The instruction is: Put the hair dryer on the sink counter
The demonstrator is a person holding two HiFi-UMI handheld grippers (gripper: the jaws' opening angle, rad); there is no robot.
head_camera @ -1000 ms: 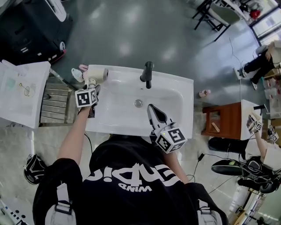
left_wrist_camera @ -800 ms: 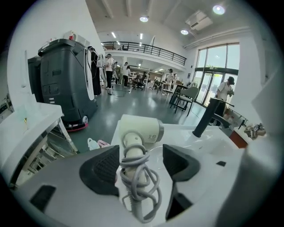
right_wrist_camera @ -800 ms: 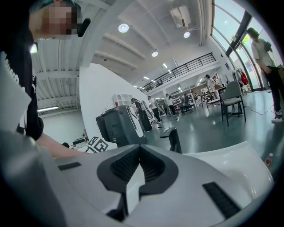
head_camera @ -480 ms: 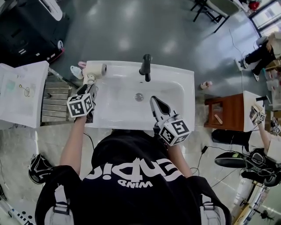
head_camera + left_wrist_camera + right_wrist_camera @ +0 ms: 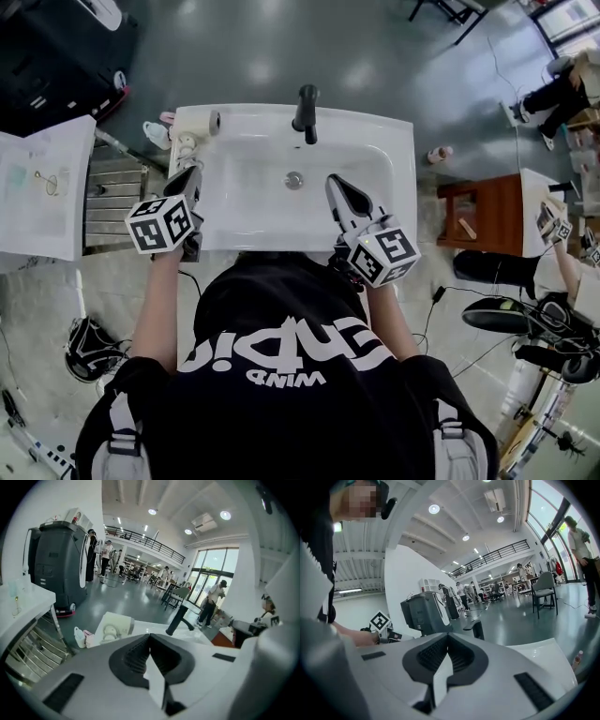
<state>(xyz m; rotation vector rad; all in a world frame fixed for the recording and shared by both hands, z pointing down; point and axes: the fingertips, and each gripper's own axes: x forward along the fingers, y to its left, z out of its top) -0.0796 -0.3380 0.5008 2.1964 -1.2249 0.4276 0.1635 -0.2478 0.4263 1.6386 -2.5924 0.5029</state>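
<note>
Looks basically done: the hair dryer (image 5: 194, 125) lies on the table (image 5: 401, 178) at upper left, left of the black faucet (image 5: 305, 108). The left hand-held gripper (image 5: 190, 175), just below it, is closing fully together on nothing. The right hand-held gripper (image 5: 336, 184) has jaws pressed together, empty, over the basin (image 5: 272, 178). Next is probably just pulling clear, and nothing's in the way.

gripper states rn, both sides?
Left gripper: closed, holding nothing.
Right gripper: closed, holding nothing.
</note>
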